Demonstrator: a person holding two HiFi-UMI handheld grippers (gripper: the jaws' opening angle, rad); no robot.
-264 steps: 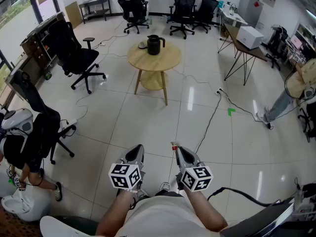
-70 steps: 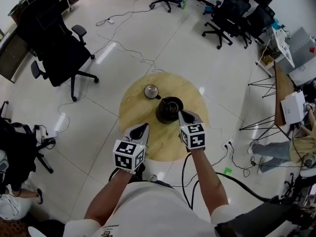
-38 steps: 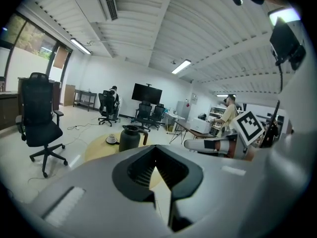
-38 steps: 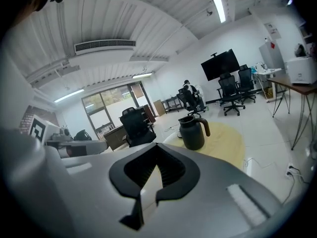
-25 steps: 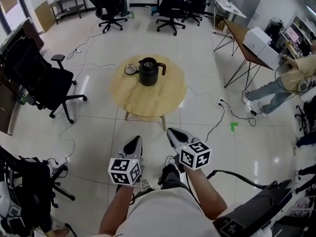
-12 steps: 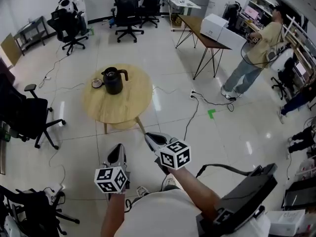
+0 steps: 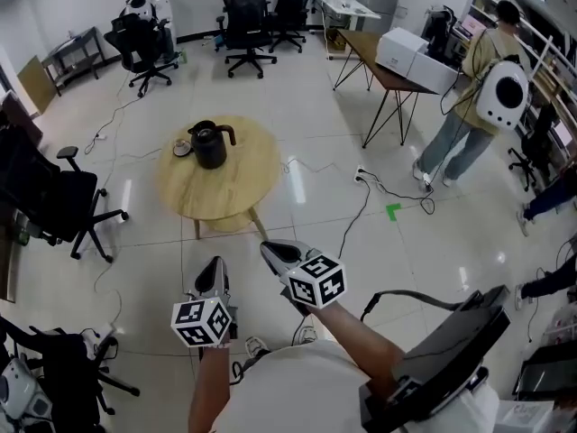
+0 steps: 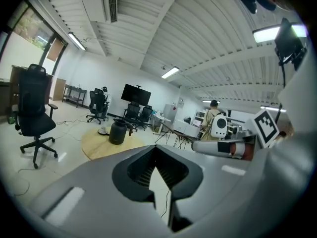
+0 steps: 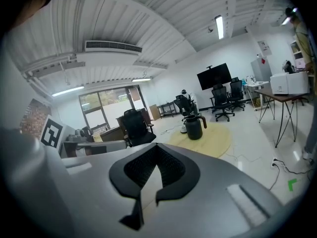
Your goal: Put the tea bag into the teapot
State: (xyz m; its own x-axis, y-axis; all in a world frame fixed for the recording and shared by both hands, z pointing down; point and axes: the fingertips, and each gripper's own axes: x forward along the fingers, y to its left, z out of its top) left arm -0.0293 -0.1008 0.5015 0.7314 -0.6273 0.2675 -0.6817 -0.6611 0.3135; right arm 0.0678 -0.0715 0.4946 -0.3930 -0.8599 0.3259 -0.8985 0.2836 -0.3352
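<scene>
The black teapot (image 7: 209,145) stands on a round wooden table (image 7: 236,188), well ahead of me and to the left. A small lidded dish (image 7: 182,149) sits beside it. No tea bag shows in any view. My left gripper (image 7: 214,266) and right gripper (image 7: 269,249) are held low over the floor, far short of the table. Both have their jaws together with nothing between them. The left gripper view shows the teapot (image 8: 118,132) beyond the left gripper (image 8: 156,147). In the right gripper view the teapot (image 9: 193,127) stands past the right gripper (image 9: 156,146).
Black office chairs stand at the left (image 7: 50,197) and at the back (image 7: 245,16). Cables (image 7: 361,207) trail over the tiled floor. A person with a backpack (image 7: 478,106) stands at the right by a desk with white boxes (image 7: 407,54).
About three seconds ago both grippers were over the teapot; now I stand back from the table with them held low. In the last half second the view shifted slightly and the person at right turned.
</scene>
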